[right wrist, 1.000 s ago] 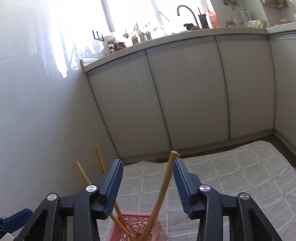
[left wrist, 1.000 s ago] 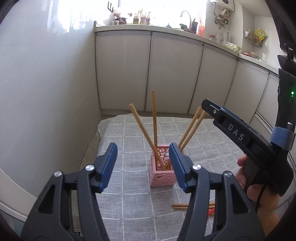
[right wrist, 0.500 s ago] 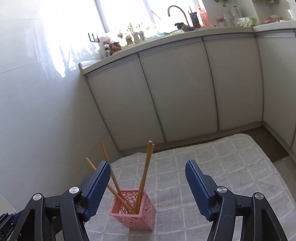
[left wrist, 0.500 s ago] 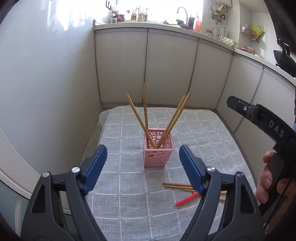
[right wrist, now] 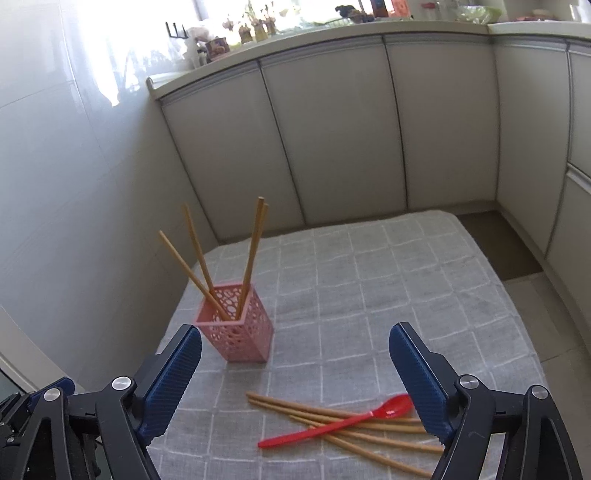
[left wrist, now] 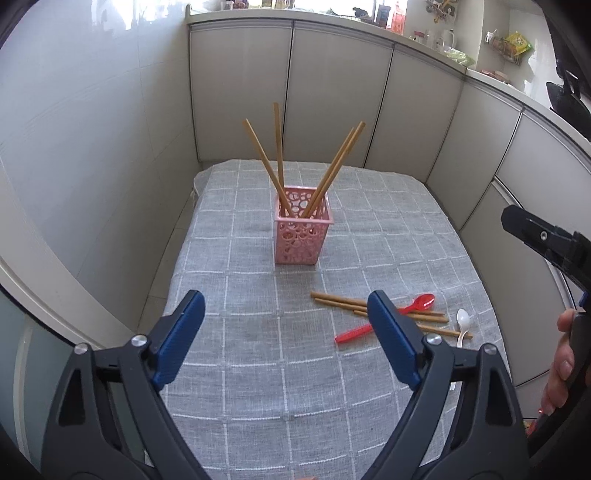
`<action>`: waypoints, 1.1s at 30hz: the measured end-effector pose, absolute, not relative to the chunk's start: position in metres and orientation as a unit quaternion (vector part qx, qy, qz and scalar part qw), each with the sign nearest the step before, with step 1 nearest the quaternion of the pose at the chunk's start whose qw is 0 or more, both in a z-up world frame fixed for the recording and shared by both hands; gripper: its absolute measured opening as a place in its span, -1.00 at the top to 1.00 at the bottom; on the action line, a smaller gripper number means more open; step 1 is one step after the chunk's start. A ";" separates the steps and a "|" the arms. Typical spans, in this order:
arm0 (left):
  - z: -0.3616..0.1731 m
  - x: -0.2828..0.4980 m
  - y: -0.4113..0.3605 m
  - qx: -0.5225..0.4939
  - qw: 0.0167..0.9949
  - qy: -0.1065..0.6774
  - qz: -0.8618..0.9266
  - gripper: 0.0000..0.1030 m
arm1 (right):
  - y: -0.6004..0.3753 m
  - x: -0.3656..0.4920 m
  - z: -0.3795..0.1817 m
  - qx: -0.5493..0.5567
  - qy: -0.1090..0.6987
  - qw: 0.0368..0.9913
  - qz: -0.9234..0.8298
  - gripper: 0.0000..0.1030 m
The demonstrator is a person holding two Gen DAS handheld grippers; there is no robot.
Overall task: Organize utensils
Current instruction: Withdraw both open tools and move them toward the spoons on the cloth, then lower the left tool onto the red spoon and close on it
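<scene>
Nearest the cameras, the left gripper (left wrist: 286, 332) hangs over the grey checked tablecloth (left wrist: 258, 369) with its blue pads spread wide and its jaws opening; only bare cloth lies between them. The right gripper (right wrist: 295, 373) is the same, jaws opening with nothing clasped, poised above the loose utensils. A hand (left wrist: 561, 365) wraps the right tool's handle at the edge of the left wrist view.

Just beyond the pads, a loose pile of wooden chopsticks (right wrist: 332, 421) lies flat on the cloth, several of them fanned and overlapping. A red spoon (right wrist: 332, 424) lies across them at a slant, bowl toward the right. In the left wrist view a white spoon (left wrist: 461, 325) rests just beside the pile's far right end, touching or nearly touching the sticks; which one, I cannot tell.

Further back, near the middle of the cloth, a pink perforated holder (left wrist: 301, 236) stands upright and apart from the pile. It contains four standing chopsticks (left wrist: 321, 184): two lean left, splayed apart, and two lean right, close together.

Behind the table, pale cabinet doors (right wrist: 332, 140) run under a countertop (right wrist: 332, 33) crowded with small items too blurred to identify.
</scene>
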State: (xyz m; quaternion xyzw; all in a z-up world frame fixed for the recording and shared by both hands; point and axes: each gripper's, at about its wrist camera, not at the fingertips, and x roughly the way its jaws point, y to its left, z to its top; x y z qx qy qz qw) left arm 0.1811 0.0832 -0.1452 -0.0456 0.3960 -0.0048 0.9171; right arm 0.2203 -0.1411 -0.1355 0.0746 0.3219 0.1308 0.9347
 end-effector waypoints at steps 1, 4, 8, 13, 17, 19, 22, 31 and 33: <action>-0.150 0.181 0.082 -0.045 0.914 0.403 -0.006 -0.74 | -0.143 0.219 -0.138 0.072 0.329 0.933 0.128 -0.74; -0.165 0.185 0.078 -0.042 0.901 0.433 -0.007 -0.74 | -0.151 0.216 -0.149 0.062 0.356 0.925 0.116 -0.76; -0.183 0.190 0.072 -0.041 0.883 0.467 -0.006 -0.74 | -0.161 0.213 -0.170 0.055 0.393 0.912 0.105 -0.77; -0.209 0.198 0.064 -0.068 0.858 0.508 -0.030 -0.74 | -0.172 0.222 -0.197 0.046 0.457 0.885 0.078 -0.77; -0.229 0.207 0.059 -0.119 0.835 0.535 -0.048 -0.69 | -0.188 0.230 -0.211 0.056 0.491 0.868 0.049 -0.77; -0.235 0.210 0.055 -0.135 0.831 0.537 -0.053 -0.56 | -0.199 0.234 -0.217 0.074 0.504 0.860 0.037 -0.77; -0.239 0.216 0.037 -0.120 0.832 0.537 -0.073 -0.38 | -0.214 0.237 -0.223 0.094 0.520 0.849 0.026 -0.77; -0.236 0.241 -0.056 0.030 0.848 0.500 -0.170 0.04 | -0.270 0.245 -0.237 0.133 0.541 0.830 -0.011 -0.77; -0.239 0.248 -0.075 0.051 0.845 0.497 -0.188 0.10 | -0.279 0.248 -0.242 0.142 0.546 0.825 -0.012 -0.73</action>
